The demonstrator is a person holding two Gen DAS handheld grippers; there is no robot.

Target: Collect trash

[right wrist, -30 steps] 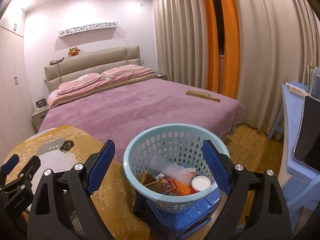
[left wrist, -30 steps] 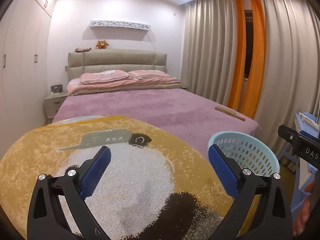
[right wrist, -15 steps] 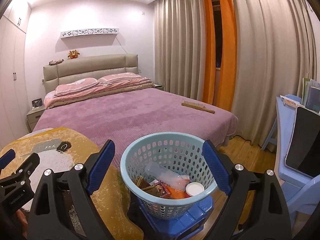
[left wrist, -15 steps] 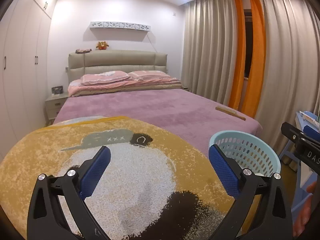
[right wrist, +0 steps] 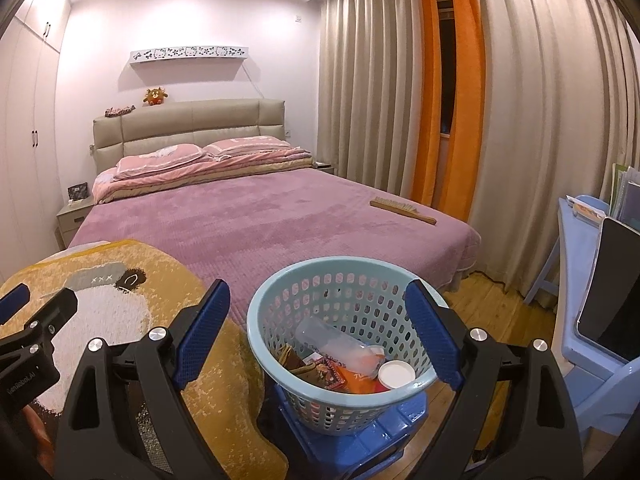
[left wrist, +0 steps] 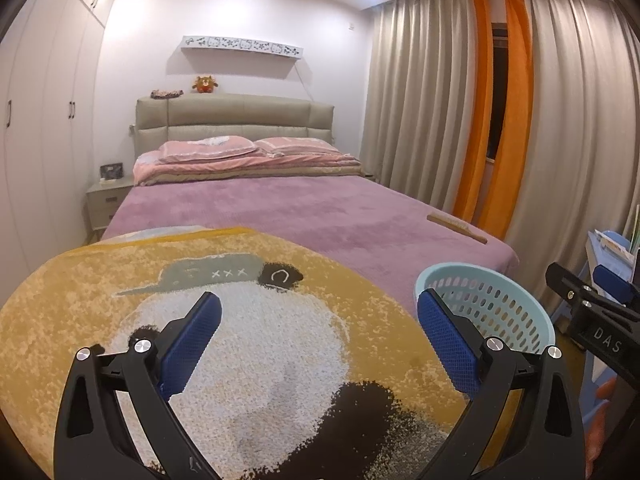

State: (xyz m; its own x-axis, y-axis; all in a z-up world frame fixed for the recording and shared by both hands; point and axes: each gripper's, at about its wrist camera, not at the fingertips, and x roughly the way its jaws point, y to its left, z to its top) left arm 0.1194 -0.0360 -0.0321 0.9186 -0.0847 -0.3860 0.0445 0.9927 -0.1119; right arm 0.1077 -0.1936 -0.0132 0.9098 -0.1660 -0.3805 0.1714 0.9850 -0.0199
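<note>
A light blue perforated basket (right wrist: 280, 316) stands on a blue plastic stool (right wrist: 360, 444) at the foot of the bed. It holds trash: a clear plastic bottle (right wrist: 332, 344), a white round lid (right wrist: 397, 374) and colourful wrappers (right wrist: 328, 372). My right gripper (right wrist: 318, 312) is open and empty, its blue pads on either side of the basket in view, held above it. My left gripper (left wrist: 320, 324) is open and empty over the round panda rug (left wrist: 100, 300). The basket (left wrist: 516, 320) shows at the right in the left wrist view.
A bed with a purple cover (right wrist: 248, 216) fills the middle, with a wooden brush (right wrist: 402, 209) near its right edge. Curtains (right wrist: 520, 120) hang on the right. A blue desk and chair (right wrist: 592, 364) stand at the right. A nightstand (left wrist: 106, 204) and wardrobes are on the left.
Both grippers have risen and tilted up a little, so the basket and rug sit lower in the views. Both stay open and empty.
</note>
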